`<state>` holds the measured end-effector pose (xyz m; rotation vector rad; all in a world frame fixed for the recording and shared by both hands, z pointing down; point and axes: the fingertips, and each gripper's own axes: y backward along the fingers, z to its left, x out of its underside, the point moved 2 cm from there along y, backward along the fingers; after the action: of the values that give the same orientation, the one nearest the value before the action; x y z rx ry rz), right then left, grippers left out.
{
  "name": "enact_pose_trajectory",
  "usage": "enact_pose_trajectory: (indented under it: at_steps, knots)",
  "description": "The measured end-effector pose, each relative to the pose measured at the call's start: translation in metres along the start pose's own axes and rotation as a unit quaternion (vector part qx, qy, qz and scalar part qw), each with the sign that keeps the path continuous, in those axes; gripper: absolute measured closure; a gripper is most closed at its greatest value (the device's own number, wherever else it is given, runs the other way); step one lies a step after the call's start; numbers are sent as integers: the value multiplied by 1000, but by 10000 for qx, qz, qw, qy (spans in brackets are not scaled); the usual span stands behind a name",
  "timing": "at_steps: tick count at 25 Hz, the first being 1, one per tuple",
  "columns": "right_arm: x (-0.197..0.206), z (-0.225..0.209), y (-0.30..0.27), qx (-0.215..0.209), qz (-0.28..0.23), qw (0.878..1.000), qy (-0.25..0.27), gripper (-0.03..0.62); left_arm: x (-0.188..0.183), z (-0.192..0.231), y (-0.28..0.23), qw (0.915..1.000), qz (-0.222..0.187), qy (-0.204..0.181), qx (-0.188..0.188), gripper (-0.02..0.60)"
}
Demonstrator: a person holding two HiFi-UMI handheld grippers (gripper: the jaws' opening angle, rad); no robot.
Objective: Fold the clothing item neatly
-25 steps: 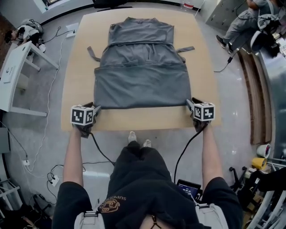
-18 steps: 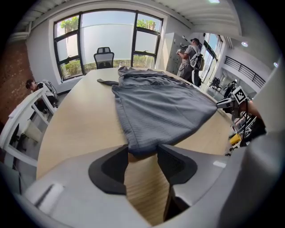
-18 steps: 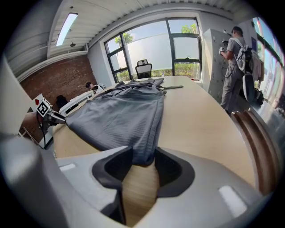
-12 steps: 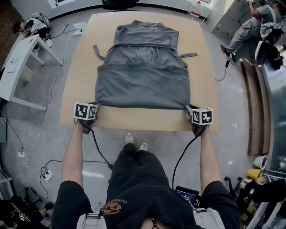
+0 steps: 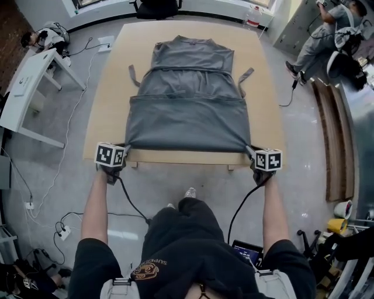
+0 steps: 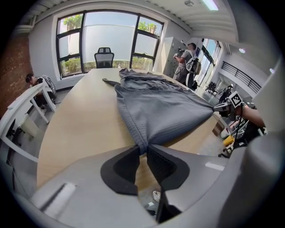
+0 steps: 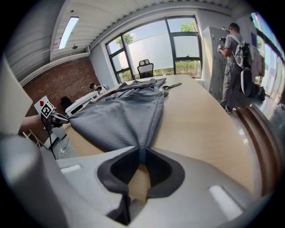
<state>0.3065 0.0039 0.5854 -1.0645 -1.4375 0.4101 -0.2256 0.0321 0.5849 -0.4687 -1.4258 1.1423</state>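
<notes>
Left gripper (image 6: 142, 149): jaws have just been closing and now pinch the near left corner of the grey garment (image 5: 190, 105) at the table's (image 5: 111, 87) near edge.
Right gripper (image 7: 141, 156): jaws have likewise just been closing and nip the near right corner at that same edge.
Garment: lies along the table's middle, hem stretched straight between both claws.
Writing: the print on the person's black shirt (image 5: 175, 257) starts "SUPER"; the rest is unreadable.

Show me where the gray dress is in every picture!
Head view: gray dress, upper middle.
Left gripper view: gray dress, centre.
Right gripper view: gray dress, centre-left.
Shared landmark: black chair beyond the dress's far end.
</notes>
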Motion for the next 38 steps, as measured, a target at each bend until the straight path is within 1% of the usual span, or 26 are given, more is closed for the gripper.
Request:
enact_pose_trajectory:
  at_steps: [4,7,11,14,16,19,21,26,29,34,38]
  knots:
    - [22,10,24,174,-26,9997,-182,546,25,-13,19,9998,-41,-28,198,520]
    - [41,19,42,311,-18,9993,-209,546,47,-22,32,9995,-37,-92,302,520]
    - [63,36,61,368,-77,9989,-271,548,77,-27,49,9989,38,-238,391,520]
    - [77,46,73,388,-129,9986,-331,548,82,-27,61,9987,-72,-278,427,520]
    - [75,51,81,444,-240,9981,-357,546,73,-24,71,9983,-228,-357,390,529]
    - [58,59,91,495,-425,9974,-303,546,55,-16,88,9973,-440,-501,313,533]
    - [42,60,96,499,-499,9973,-226,548,40,-14,92,9964,-536,-610,248,537]
    - [19,55,104,479,-584,9970,-147,546,4,-14,94,9943,-697,-778,234,545]
    - [-11,50,102,395,-722,9965,-120,546,-26,-2,98,9929,-843,-816,169,549]
    - [-79,32,78,263,-919,9953,134,546,-93,11,88,9902,-1108,-850,-24,549]
    - [-125,7,42,123,-786,9965,242,546,-142,25,66,9912,-1032,-776,-290,549]
